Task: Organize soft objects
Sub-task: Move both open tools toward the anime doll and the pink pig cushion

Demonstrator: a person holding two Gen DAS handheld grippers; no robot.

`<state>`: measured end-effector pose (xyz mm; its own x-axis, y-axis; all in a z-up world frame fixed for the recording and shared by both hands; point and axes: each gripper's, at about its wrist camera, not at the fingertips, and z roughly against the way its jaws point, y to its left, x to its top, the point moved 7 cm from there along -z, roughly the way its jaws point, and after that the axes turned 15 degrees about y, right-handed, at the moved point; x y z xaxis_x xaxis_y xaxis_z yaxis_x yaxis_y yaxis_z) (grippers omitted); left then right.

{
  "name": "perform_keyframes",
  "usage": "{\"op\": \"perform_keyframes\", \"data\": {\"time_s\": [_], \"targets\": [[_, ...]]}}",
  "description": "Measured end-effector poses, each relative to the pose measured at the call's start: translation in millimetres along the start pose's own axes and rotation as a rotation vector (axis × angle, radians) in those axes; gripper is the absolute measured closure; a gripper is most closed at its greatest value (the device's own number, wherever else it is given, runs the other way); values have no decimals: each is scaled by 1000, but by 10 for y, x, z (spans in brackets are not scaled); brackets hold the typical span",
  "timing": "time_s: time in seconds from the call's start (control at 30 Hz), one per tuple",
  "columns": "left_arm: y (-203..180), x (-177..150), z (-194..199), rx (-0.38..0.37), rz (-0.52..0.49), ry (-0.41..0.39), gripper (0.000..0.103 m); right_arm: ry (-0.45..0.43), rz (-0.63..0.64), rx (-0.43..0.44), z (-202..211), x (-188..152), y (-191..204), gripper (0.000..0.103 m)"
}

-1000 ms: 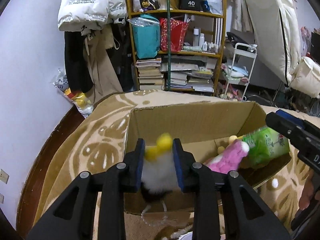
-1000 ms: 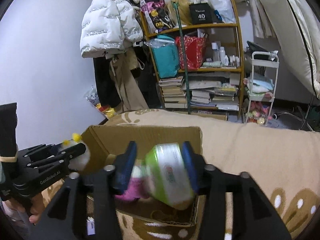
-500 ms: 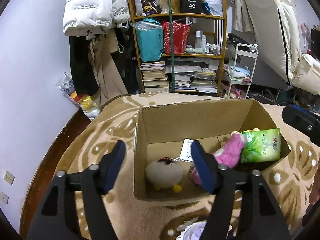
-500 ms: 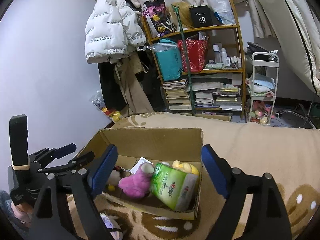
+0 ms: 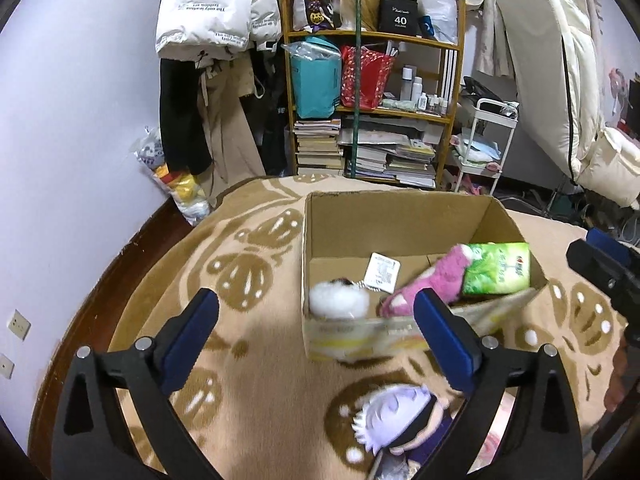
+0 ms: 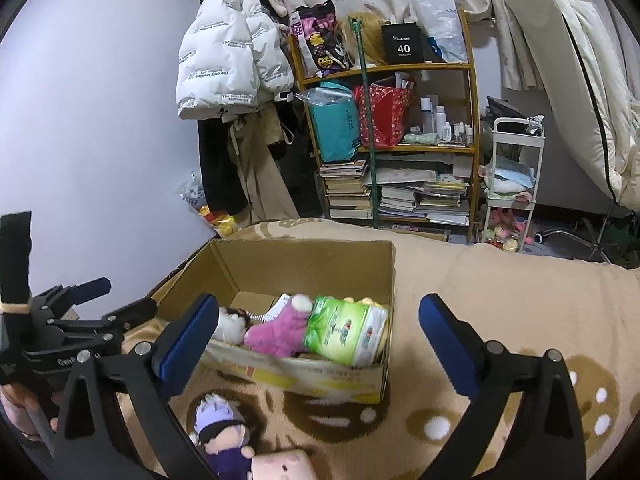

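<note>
A cardboard box [image 5: 400, 220] [image 6: 304, 264] stands on the patterned blanket. It holds a white fluffy plush [image 5: 339, 300] [image 6: 230, 326], a pink plush [image 5: 434, 280] [image 6: 276, 332] and a green tissue pack [image 5: 498, 268] [image 6: 346, 330]. My left gripper [image 5: 316, 332] is open and empty, in front of the box. My right gripper [image 6: 314, 334] is open and empty, also in front of the box. A white-haired doll [image 5: 400, 420] [image 6: 220, 436] lies on the blanket close below both grippers. The left gripper also shows in the right wrist view [image 6: 102, 300].
A pink soft item [image 6: 280, 464] lies beside the doll. A wooden shelf [image 5: 372, 108] with books and bags stands behind the bed. A white cart [image 5: 484, 148] is to its right. Coats [image 5: 212, 80] hang on the left wall.
Both grippers opened and dropped their loads into the box: the white plush from the left, the tissue pack from the right. Both then drew back, bringing the doll into view.
</note>
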<state>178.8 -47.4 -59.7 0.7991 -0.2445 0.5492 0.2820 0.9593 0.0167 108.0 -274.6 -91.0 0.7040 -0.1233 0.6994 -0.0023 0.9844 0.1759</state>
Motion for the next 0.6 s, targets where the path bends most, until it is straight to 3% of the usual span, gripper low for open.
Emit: {"op": "perform_keyframes", "data": {"time_s": [0.6], "targets": [[58, -583, 344, 3, 28, 91, 6, 82, 15, -35, 329, -515, 197, 0]]}}
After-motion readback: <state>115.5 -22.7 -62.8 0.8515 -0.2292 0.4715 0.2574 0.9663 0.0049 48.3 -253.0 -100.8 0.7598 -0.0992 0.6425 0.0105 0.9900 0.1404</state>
